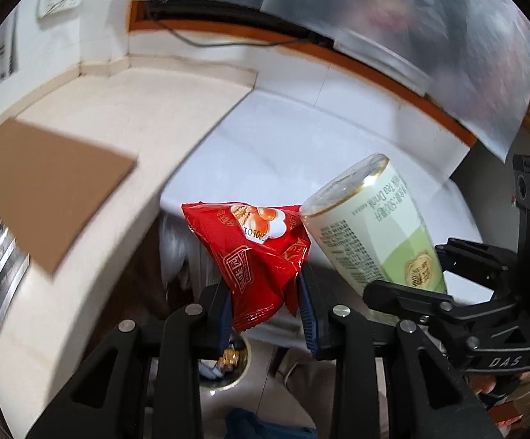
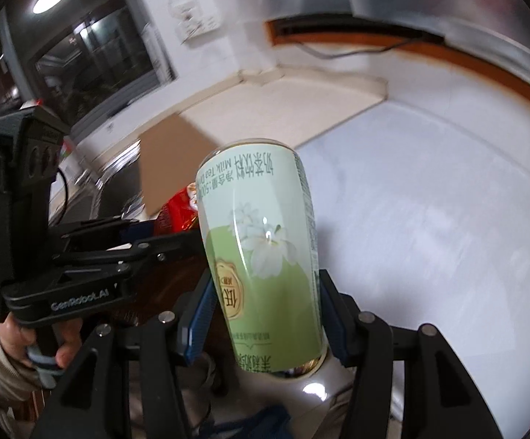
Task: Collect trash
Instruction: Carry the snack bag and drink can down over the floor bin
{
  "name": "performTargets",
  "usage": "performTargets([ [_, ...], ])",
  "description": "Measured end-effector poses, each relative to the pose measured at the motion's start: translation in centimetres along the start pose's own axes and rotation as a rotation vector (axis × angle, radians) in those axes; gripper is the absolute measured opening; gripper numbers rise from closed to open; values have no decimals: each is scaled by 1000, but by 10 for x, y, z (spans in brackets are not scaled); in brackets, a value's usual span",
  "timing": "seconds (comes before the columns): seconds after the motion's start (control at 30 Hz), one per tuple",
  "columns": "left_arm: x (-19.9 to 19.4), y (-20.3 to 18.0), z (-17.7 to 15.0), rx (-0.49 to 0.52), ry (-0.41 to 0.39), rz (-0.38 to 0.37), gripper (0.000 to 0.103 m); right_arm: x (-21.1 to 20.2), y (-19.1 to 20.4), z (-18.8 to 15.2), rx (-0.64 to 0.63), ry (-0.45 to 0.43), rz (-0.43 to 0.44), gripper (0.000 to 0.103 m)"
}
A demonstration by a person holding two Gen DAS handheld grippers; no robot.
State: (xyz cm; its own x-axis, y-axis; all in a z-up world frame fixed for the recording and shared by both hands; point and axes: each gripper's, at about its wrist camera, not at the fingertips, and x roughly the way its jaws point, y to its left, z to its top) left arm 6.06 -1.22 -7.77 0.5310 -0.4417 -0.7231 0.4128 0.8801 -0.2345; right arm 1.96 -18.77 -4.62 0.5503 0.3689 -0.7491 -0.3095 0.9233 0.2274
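My left gripper (image 1: 265, 311) is shut on a crumpled red snack wrapper (image 1: 261, 252) and holds it in the air beyond the counter's edge. My right gripper (image 2: 265, 314) is shut on a pale green milk tea bottle (image 2: 265, 248), held upside down with its base pointing away. The bottle also shows in the left wrist view (image 1: 371, 226), just right of the wrapper, with the right gripper (image 1: 444, 292) on it. The left gripper (image 2: 93, 256) and a bit of the red wrapper (image 2: 177, 212) show at the left of the right wrist view.
A beige countertop (image 1: 118, 117) with a brown cardboard sheet (image 1: 45, 183) lies to the left. A white surface (image 2: 429, 201) spreads ahead and right. A round container with trash inside (image 1: 224, 366) sits low beneath the left gripper. A window (image 2: 93, 58) is at far left.
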Motion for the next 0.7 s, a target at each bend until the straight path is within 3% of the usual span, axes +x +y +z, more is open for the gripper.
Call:
performTargets([
  [0.17, 15, 8, -68, 22, 25, 48, 30, 32, 11, -46, -13, 126, 44, 54],
  [0.37, 68, 34, -134, -69, 173, 48, 30, 95, 12, -100, -4, 321, 22, 54],
  [0.57, 140, 62, -176, -100, 331, 19, 30, 179, -21, -136, 123, 536, 16, 54],
  [0.7, 184, 87, -189, -146, 395, -10, 30, 230, -49, -152, 210, 628, -2, 54],
])
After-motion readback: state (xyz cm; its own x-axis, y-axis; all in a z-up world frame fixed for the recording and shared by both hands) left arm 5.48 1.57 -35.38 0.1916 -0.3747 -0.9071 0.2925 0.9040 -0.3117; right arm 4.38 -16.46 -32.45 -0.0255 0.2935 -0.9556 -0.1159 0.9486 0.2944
